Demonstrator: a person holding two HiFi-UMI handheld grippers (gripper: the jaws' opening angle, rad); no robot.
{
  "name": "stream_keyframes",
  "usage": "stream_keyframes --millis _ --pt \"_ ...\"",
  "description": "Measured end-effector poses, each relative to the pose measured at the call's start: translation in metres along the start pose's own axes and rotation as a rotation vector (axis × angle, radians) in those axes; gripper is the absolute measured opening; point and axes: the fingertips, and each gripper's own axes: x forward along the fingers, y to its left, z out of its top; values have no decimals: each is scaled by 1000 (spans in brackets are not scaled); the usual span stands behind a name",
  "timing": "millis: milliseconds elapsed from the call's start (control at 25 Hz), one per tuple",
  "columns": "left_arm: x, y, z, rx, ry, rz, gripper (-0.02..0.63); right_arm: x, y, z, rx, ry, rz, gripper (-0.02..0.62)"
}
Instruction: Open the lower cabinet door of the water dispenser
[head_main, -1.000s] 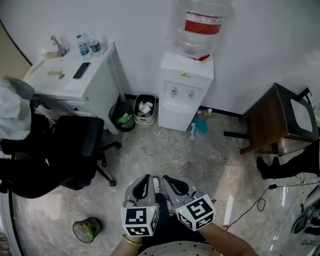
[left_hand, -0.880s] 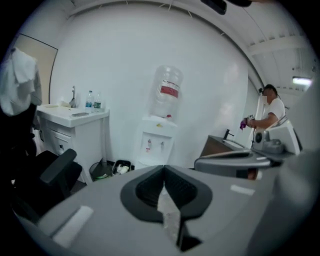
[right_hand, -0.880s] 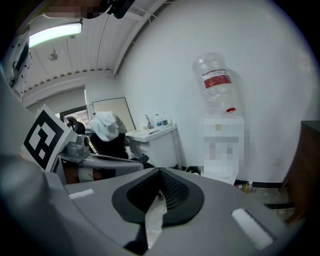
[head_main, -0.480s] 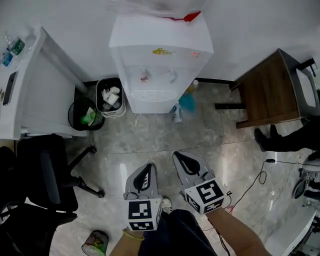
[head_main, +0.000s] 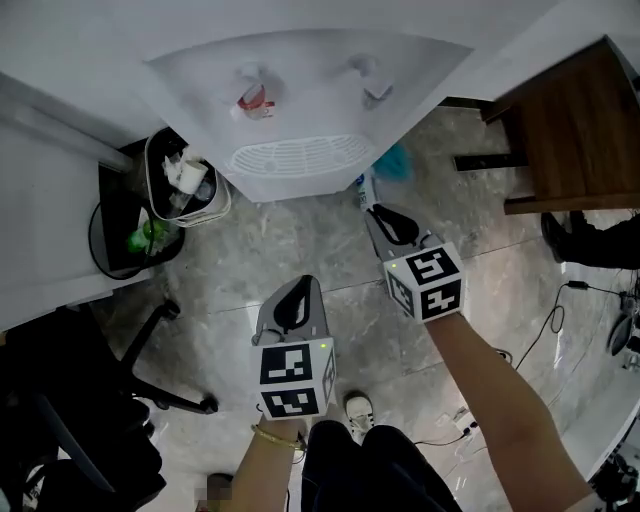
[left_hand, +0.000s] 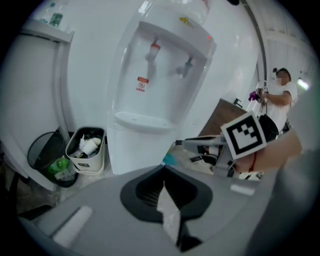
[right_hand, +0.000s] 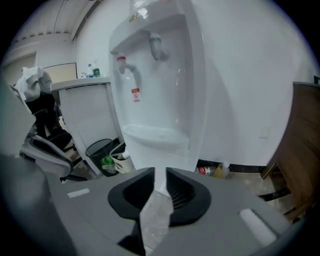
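Note:
The white water dispenser (head_main: 300, 90) stands against the wall, with a red tap, a grey tap and a slotted drip tray (head_main: 298, 157). Its lower cabinet door (left_hand: 134, 152) is closed; from above the tray mostly hides it. My left gripper (head_main: 305, 283) hovers over the floor short of the dispenser with its jaws shut and empty. My right gripper (head_main: 373, 211) is further forward, near the dispenser's lower right corner. Its jaws are opening by a narrow slit with nothing between them (right_hand: 160, 172). The left gripper view shows the right gripper (left_hand: 186, 144) beside the door.
A white waste bin (head_main: 185, 185) and a black bin (head_main: 125, 235) stand left of the dispenser, beside a white cabinet (head_main: 40, 200). A wooden table (head_main: 575, 130) is at the right, a black office chair (head_main: 70, 420) at the lower left. Bottles (head_main: 390, 165) lie by the dispenser's foot.
Both grippers have moved forward and down toward the dispenser, which now fills the top of the head view. The right gripper has drawn ahead of the left.

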Motion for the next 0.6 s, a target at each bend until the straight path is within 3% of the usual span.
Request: stream_keyframes --millis 40,160,280,440,600 --pt "12 6 -4 -10 6 -2 6 15 -10 -7 10 15 -1 107" --pt "39 28 -14 -26 27 17 6 54 -40 -18 26 43 -9 247" --pt "57 41 -18 -20 35 19 6 83 -58 -14 -29 40 13 395" --pt "70 43 -14 7 32 1 6 109 -64 1 -107 26 65 425" --pt "77 40 -11 -9 27 -6 6 118 -62 10 -65 5 69 428"
